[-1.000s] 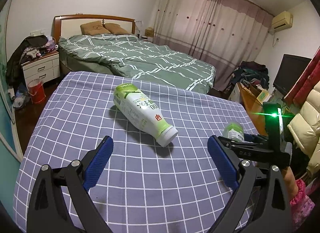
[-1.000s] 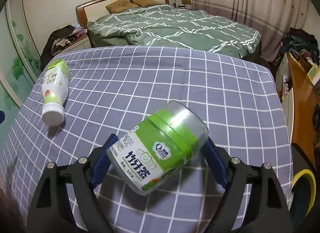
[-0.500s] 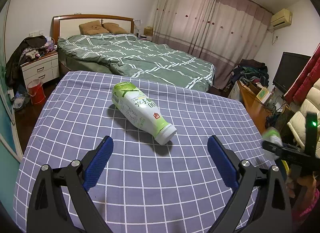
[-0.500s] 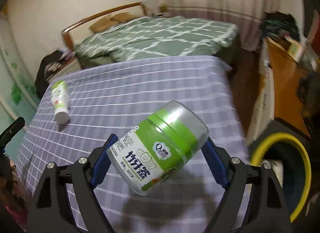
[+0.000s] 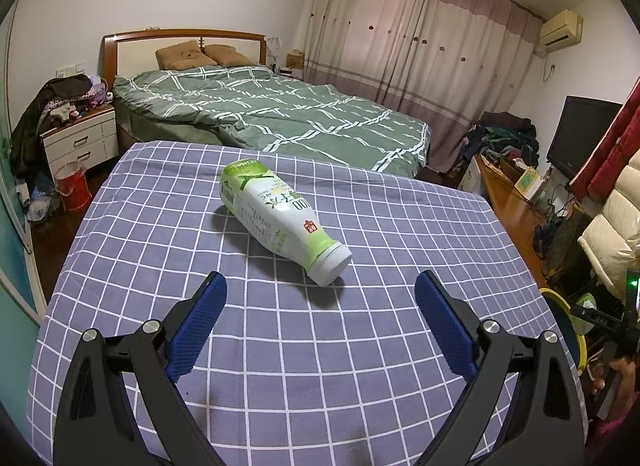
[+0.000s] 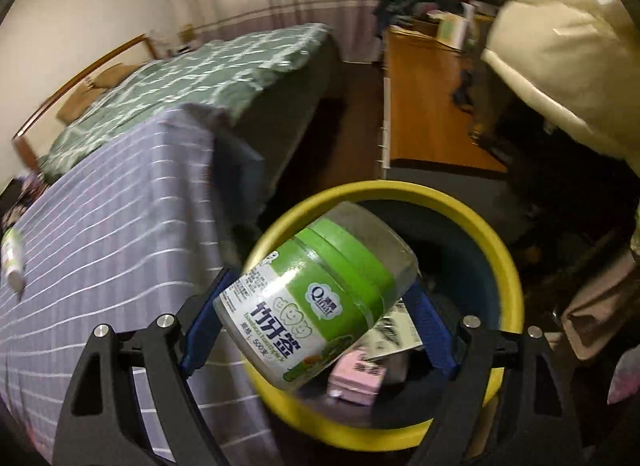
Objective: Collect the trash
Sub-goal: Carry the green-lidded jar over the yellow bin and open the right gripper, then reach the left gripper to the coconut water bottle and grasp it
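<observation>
My right gripper (image 6: pixel 316 318) is shut on a clear plastic jar with a green label (image 6: pixel 316 302) and holds it tilted above a yellow-rimmed trash bin (image 6: pixel 508 262) beside the table. A pink box (image 6: pixel 356 380) and paper lie in the bin. A white and green bottle (image 5: pixel 280 217) lies on its side on the purple checked tablecloth (image 5: pixel 160 234), cap toward me; it also shows at the left edge of the right wrist view (image 6: pixel 11 262). My left gripper (image 5: pixel 320 314) is open and empty, just short of the bottle's cap.
A bed with a green quilt (image 5: pixel 280 117) stands behind the table. A nightstand (image 5: pixel 80 141) and red bucket (image 5: pixel 72 185) are at left. A wooden desk (image 5: pixel 508 189), TV (image 5: pixel 580 133) and a cream padded coat (image 6: pixel 560 45) are at right.
My right gripper has swung right with the jar, from over the tablecloth to over the yellow bin. My left gripper has barely moved toward the bottle.
</observation>
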The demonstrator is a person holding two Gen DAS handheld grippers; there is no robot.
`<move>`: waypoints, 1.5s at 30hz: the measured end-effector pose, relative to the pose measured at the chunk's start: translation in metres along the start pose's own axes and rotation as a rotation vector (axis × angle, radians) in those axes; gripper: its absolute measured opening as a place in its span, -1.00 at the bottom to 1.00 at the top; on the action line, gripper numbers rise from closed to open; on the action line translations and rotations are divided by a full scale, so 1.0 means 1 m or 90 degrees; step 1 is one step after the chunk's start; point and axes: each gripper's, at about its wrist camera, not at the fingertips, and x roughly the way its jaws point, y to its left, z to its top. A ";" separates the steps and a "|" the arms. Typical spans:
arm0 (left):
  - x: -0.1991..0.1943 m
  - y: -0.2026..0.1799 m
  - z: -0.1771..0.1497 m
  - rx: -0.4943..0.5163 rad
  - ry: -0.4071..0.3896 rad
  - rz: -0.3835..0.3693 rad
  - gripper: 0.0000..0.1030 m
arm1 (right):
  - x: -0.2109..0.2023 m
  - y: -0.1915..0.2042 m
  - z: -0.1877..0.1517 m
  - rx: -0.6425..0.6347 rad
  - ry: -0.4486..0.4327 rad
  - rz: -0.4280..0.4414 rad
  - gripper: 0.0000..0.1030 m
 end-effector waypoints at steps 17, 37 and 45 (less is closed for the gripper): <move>0.013 -0.004 -0.005 0.010 0.018 0.013 0.82 | -0.054 0.095 -0.018 -0.042 -0.151 0.076 0.80; 0.089 0.017 0.054 -0.160 0.155 0.085 0.82 | -0.039 0.117 -0.033 -0.074 -0.130 0.092 0.83; 0.149 0.037 0.085 -0.251 0.237 0.146 0.82 | -0.036 0.114 -0.034 -0.069 -0.112 0.110 0.84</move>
